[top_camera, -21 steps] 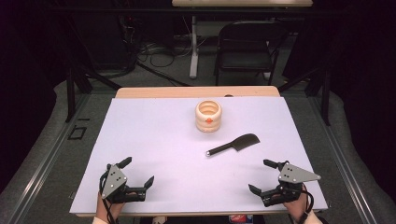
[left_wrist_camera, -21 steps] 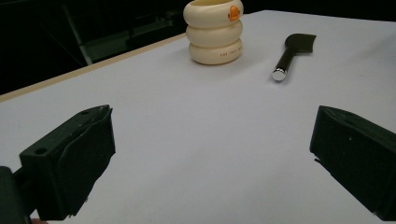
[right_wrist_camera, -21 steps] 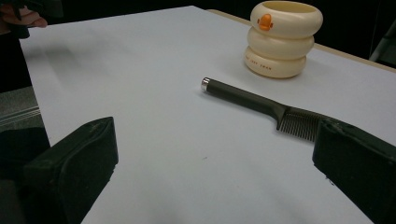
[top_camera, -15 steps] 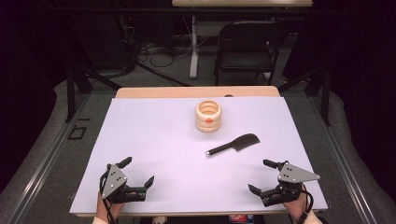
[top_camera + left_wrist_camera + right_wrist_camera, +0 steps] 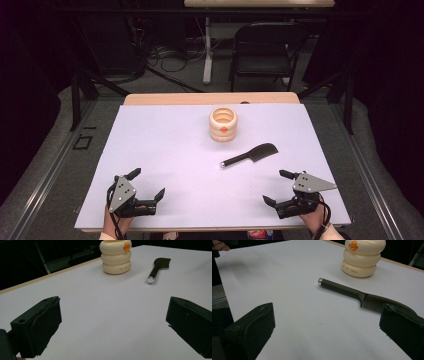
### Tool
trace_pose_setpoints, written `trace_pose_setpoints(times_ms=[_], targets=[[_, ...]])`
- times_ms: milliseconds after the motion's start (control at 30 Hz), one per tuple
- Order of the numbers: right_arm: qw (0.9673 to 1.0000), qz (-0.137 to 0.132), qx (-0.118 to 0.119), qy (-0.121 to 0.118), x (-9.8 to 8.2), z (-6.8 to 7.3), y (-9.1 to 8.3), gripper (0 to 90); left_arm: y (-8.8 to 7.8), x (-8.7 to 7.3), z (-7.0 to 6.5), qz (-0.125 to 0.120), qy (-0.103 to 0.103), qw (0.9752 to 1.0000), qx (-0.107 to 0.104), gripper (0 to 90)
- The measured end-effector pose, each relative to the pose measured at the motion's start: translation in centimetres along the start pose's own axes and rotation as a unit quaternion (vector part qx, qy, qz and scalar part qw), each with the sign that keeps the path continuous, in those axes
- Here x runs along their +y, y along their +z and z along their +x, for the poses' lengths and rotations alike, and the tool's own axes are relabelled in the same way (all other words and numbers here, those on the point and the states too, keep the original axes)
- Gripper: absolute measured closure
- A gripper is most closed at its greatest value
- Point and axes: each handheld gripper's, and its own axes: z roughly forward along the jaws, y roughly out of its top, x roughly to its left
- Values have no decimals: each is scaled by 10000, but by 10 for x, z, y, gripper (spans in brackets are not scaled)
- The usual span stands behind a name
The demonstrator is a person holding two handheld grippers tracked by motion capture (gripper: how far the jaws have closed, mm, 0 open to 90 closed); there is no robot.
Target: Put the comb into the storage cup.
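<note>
Black plastic, the comb (image 5: pixel 352 291) looks light, stiff and low; pinch its round handle. Both claws, left (image 5: pixel 146 186) and right (image 5: pixel 276 187), hang released.

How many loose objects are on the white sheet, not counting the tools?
2: a cream holder toward the far middle, and a dark comb just nearer and right of it. Nothing seems hidden.

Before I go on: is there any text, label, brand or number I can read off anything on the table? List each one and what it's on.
Cream ringed holder: a short line of small dark print on its bottom ring, seen in both gripper views, too small and blurred to read.
Same holder: an orange mark on its top ring, a small figure, no letters legible.
Dark comb: no text visible.
White table cover: no text visible.
</note>
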Motion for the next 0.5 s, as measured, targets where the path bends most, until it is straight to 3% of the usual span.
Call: trace_pose_setpoints(times_ms=[500], targets=[[9999,67,67,128,13,-12,20,0,-4,-2,1,-18,-66,10000,46,2]])
